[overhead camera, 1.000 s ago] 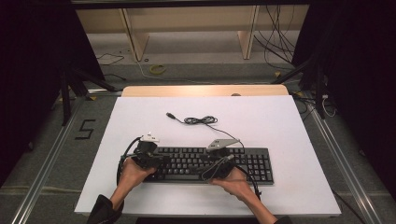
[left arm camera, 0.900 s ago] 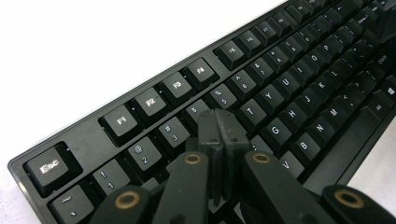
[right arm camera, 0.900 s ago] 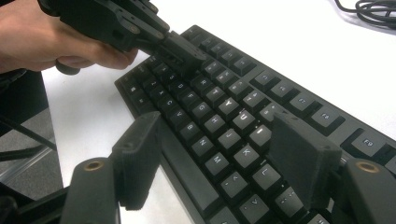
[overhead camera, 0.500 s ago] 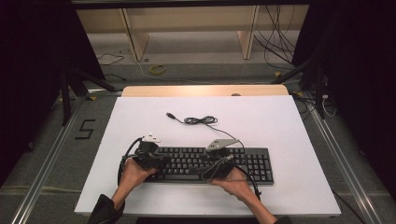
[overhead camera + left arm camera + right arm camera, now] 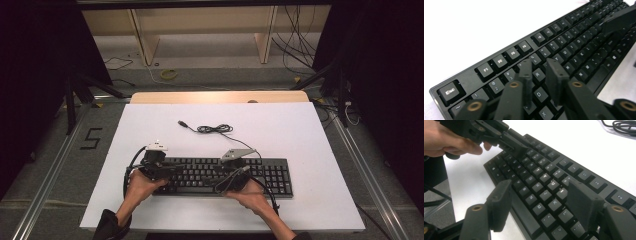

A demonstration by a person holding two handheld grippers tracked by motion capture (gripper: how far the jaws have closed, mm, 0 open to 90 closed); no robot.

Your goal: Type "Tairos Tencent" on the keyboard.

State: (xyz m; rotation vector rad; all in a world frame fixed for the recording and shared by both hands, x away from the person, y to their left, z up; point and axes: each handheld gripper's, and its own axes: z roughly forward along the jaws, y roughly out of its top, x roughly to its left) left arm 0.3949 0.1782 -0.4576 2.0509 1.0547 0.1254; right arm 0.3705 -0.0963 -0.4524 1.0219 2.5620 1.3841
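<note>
A black keyboard (image 5: 260, 175) lies across the near half of the white table, its cable (image 5: 212, 129) coiled behind it. My left gripper (image 5: 177, 171) hovers low over its left end. In the left gripper view its jaws (image 5: 540, 70) stand a little apart above the E and R keys; they have just been opening and nothing is between them. My right gripper (image 5: 220, 177) points left over the middle keys. Its jaws (image 5: 539, 187) stand wide apart above J and K, having just closed slightly, and hold nothing. The left gripper (image 5: 517, 147) also appears in the right gripper view, held by a hand.
The white table top (image 5: 310, 135) has bare room behind and to the right of the keyboard. A USB plug (image 5: 183, 123) ends the cable. Beyond the table stand wooden shelf legs (image 5: 265, 35) and floor cables (image 5: 167, 74).
</note>
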